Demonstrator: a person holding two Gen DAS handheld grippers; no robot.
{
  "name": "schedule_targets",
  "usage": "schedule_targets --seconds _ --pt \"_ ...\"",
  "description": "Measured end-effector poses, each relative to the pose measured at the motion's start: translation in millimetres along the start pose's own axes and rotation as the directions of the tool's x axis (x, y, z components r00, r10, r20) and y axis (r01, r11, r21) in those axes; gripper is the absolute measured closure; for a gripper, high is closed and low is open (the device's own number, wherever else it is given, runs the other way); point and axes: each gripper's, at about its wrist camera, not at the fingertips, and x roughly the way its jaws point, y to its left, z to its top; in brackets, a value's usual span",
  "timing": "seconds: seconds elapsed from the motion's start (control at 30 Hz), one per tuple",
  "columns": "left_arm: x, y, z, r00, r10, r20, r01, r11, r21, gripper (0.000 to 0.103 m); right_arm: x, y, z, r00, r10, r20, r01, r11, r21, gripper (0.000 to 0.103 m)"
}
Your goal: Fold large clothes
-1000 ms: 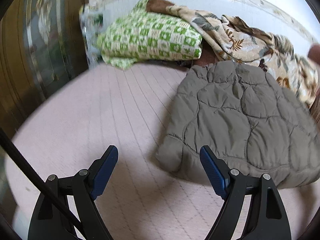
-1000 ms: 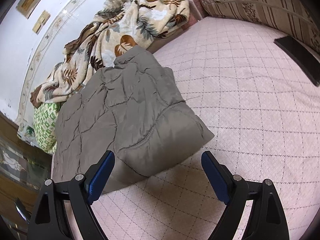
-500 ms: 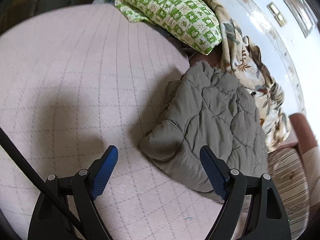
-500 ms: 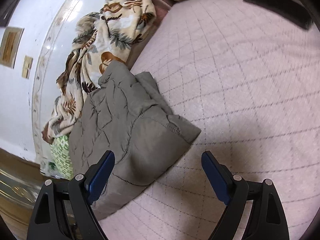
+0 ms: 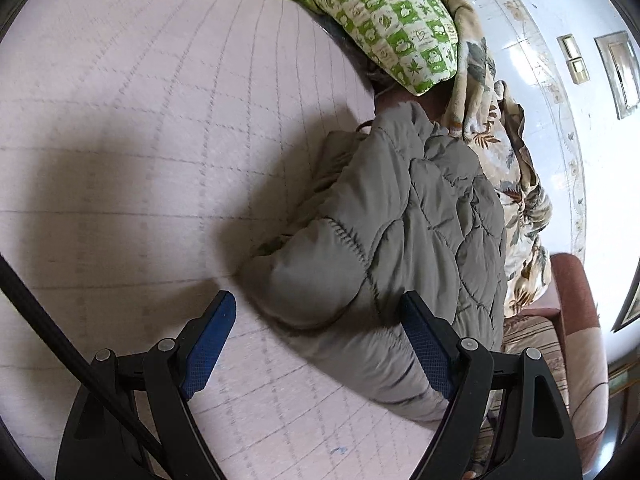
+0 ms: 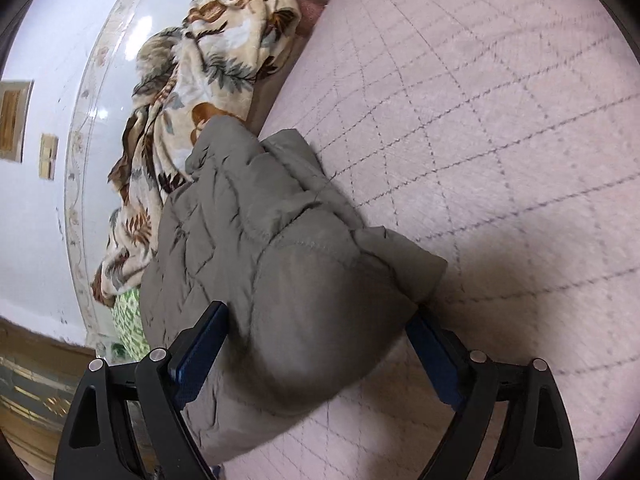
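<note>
Here, in the left wrist view, the left gripper (image 5: 318,340) hangs low over the pink quilted bed (image 5: 140,128) with its jaws spread wide and gripping nothing; bare bed cover lies under the left jaw and out to its left, crossed by a dark shadow; between the jaws, just ahead of them, sits the rounded near corner of the grey quilted jacket (image 5: 400,240), which is folded into a thick bundle and runs away ahead and to the right; the right jaw stands over the jacket's lower edge, though whether its pad touches the fabric I cannot tell; beyond the jacket, ahead and right of the jaws, lie a green checked cushion (image 5: 392,28) and a leaf-print blanket (image 5: 504,160) against the white wall.

In the right wrist view, the right gripper (image 6: 320,344) also has its jaws released and wide apart; to the far left of them the leaf-print blanket (image 6: 200,80) is heaped along the wall; the jacket (image 6: 280,260) bulges up between the two jaws, its near corner filling most of the gap, with the left pad just beside the fabric and the right pad just below the jacket's jutting corner; neither pad visibly presses on it; right of the jaws the bed (image 6: 500,120) lies bare.
</note>
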Motion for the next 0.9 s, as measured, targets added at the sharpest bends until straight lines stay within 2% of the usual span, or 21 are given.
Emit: schedule_targets --seconds 0.17,0.2,0.27,0.3,0.37,0.4,0.53,0.63,0.67,0.73,0.77,0.83,0.9 --pt "14.3 -9.5 1.4 1.0 0.008 0.014 -0.008 1.0 0.005 0.02 14.4 8.3 5.0 1.0 -0.008 0.006 0.008 0.999 -0.037 0.01" --pt "15.8 -12.4 2.9 1.0 0.017 0.019 -0.018 1.0 0.02 0.02 16.8 10.5 5.5 1.0 -0.013 0.005 0.013 0.998 -0.057 0.022" --pt "16.8 -20.3 4.3 0.998 0.047 0.031 -0.049 0.996 0.079 0.034 20.0 15.6 7.3 0.999 -0.037 -0.002 0.037 0.993 -0.111 0.037" --pt "16.6 -26.1 4.0 0.997 0.066 0.039 -0.07 0.99 0.12 0.038 20.0 18.5 7.2 0.999 -0.045 0.0 0.044 0.99 -0.134 0.045" --pt "14.8 -40.9 1.3 0.991 0.109 0.074 -0.123 0.97 0.211 0.051 16.1 37.3 2.3 0.994 -0.101 0.03 0.105 0.963 -0.248 0.051" --pt "14.0 -48.4 -0.8 0.986 0.133 0.096 -0.154 0.954 0.256 0.053 14.6 46.8 -1.5 0.99 -0.132 0.054 0.143 0.941 -0.307 0.053" --pt "11.8 -74.3 -11.7 0.958 0.212 0.194 -0.275 0.871 0.407 0.059 10.9 85.3 -24.5 0.951 -0.246 0.186 0.308 0.782 -0.542 0.058" --pt "9.1 -89.8 -20.2 0.932 0.241 0.271 -0.35 0.797 0.492 0.06 9.4 102.6 -39.7 0.917 -0.286 0.278 0.398 0.655 -0.642 0.059" --pt "7.6 -96.8 -25.3 0.918 0.249 0.31 -0.383 0.76 0.525 0.061 8.7 110.2 -48.1 0.899 -0.294 0.325 0.439 0.588 -0.68 0.06" --pt "4.1 -102.8 -29.2 0.902 0.251 0.351 -0.416 0.723 0.551 0.061 8.9 120.0 -59.2 0.872 -0.297 0.388 0.489 0.494 -0.719 0.06" --pt "1.7 -105.9 -31.3 0.894 0.249 0.374 -0.432 0.706 0.562 0.062 8.6 123.2 -62.7 0.865 -0.293 0.407 0.501 0.466 -0.729 0.06" --pt "-2.5 -111.1 -31.9 0.886 0.238 0.399 -0.443 0.692 0.57 0.062 7.4 129.1 -66.4 0.856 -0.281 0.433 0.516 0.432 -0.74 0.06" --pt "-6.9 -117.6 -36.1 0.87 0.223 0.44 -0.466 0.664 0.585 0.063 3.1 134.4 -71.5 0.848 -0.26 0.462 0.53 0.393 -0.751 0.06"
